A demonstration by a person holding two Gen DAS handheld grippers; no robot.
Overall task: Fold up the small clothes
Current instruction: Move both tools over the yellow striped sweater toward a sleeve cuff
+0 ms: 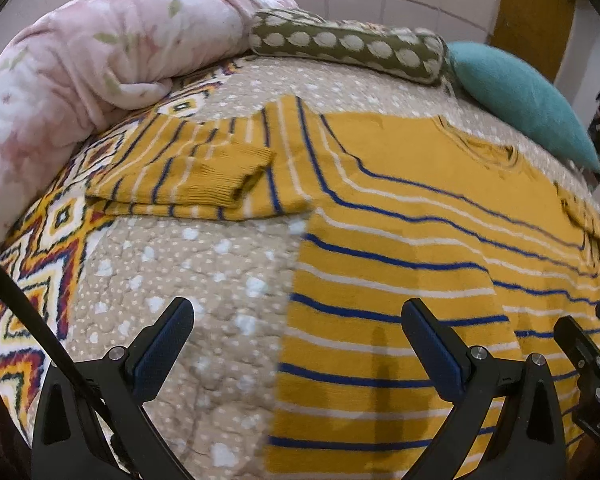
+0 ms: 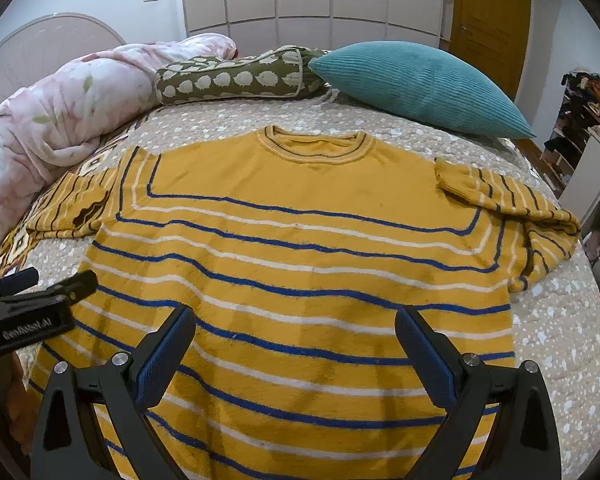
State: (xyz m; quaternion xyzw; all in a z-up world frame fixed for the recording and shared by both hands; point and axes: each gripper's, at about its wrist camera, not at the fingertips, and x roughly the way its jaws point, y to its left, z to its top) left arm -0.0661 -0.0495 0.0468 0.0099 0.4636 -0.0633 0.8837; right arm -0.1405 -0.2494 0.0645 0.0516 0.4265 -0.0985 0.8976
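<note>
Flat on the bed (image 2: 560,340), a striped yellow sweater (image 2: 300,248), collar far, hem nearest. Right tongs (image 2: 296,344) above its middle, left tongs (image 1: 298,336) probably over its left edge; both wide open, empty.

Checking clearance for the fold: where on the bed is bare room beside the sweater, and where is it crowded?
Bare quilt lies left of the sweater body, below its folded left sleeve. Another bare patch lies right of the hem, below the right sleeve. The head end is crowded: pink blanket, spotted cushion, teal pillow.
</note>
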